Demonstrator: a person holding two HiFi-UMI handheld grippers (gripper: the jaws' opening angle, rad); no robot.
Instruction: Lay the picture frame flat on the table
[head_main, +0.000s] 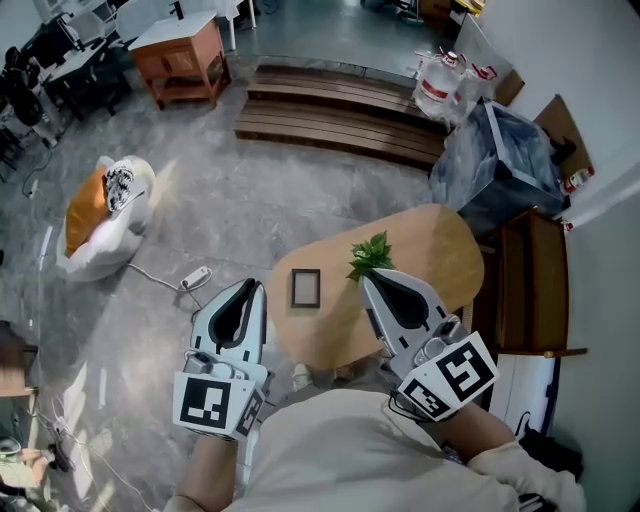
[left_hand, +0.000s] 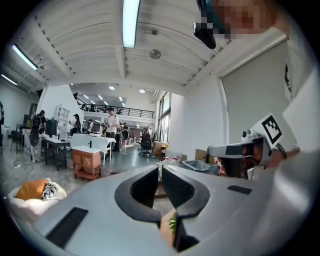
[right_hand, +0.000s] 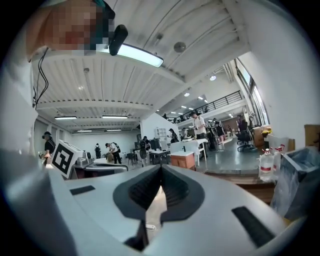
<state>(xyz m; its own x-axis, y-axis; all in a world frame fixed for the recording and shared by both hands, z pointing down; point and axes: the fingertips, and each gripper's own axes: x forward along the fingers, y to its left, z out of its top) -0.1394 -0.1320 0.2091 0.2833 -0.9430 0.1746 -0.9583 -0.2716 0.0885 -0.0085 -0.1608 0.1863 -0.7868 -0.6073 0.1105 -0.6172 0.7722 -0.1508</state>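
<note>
Left gripper (head_main: 250, 288) and right gripper (head_main: 372, 282) hover empty, jaws together. Picture frame (head_main: 306, 288) sits mid-picture on the table (head_main: 425, 250), beside the plant (head_main: 370, 256). Best to part one gripper's jaws first, then lower the frame gently.

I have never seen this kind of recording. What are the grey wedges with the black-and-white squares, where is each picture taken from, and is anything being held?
There is no robot here. A person holds a hand-held two-jaw gripper in each hand. The head view comes from a camera on the person's head, looking down. It shows the left gripper and the right gripper, each with a marker cube at its back. The two gripper views come from cameras riding on the grippers, looking along their jaws into the room. Both pairs of jaws are closed with nothing between them. In front of the person is an oval wooden table. On it are a small picture frame, which looks to be lying flat, and a green plant beside it.
</note>
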